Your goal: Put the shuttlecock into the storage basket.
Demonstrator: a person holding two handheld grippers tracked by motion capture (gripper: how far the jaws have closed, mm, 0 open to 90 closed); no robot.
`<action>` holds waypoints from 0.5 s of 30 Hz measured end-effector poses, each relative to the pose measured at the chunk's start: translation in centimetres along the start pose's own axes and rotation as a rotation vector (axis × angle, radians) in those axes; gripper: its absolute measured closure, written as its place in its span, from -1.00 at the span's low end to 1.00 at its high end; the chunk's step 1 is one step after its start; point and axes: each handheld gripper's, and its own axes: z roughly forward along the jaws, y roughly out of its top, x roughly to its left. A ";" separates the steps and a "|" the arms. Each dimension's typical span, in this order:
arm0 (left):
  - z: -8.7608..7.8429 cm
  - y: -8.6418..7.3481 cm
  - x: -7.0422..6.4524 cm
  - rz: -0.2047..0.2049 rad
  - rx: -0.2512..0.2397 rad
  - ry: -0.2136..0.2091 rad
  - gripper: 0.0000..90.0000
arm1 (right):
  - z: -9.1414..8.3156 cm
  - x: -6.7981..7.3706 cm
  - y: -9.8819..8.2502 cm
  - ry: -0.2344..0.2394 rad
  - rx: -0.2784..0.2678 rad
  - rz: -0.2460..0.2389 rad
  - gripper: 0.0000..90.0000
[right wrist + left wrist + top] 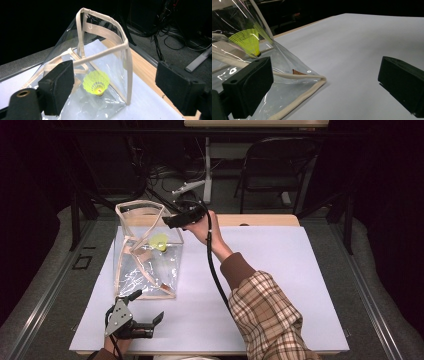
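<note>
A clear plastic bag (145, 265) with beige trim stands on the white mat, its mouth open upward. A yellow shuttlecock (160, 241) rests inside it on the bottom, cork down. My right gripper (169, 221) hovers at the bag's upper right rim, open, with nothing between its pads. In the right gripper view the shuttlecock (96, 83) shows through the bag wall (128, 70) beyond the gripper (115, 80). My left gripper (147, 306) lies low at the bag's near corner, open. In the left gripper view the corner seam (319, 79) sits between the spread jaws, untouched.
The white mat (280, 270) covers the table, with a strip of wood (265, 220) showing at the far edge. A folding chair (277, 165), table legs and cables stand on the floor beyond. A plaid sleeve (265, 315) crosses the near right of the mat.
</note>
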 end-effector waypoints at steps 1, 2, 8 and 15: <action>0.0 0.0 0.0 -0.001 0.000 0.001 -1.00 | -0.2 -0.1 -0.2 0.004 -0.002 0.005 -0.68; 0.0 0.0 0.0 0.000 0.001 0.001 -1.00 | -0.5 -0.2 -0.4 0.003 -0.003 0.004 -0.68; 0.0 0.0 0.0 0.003 0.002 0.002 -1.00 | -1.3 -0.5 -1.4 0.012 -0.003 -0.007 -0.81; 0.0 0.0 0.0 0.007 0.004 0.001 -1.00 | -2.3 -0.8 -2.5 0.023 -0.008 -0.008 -0.89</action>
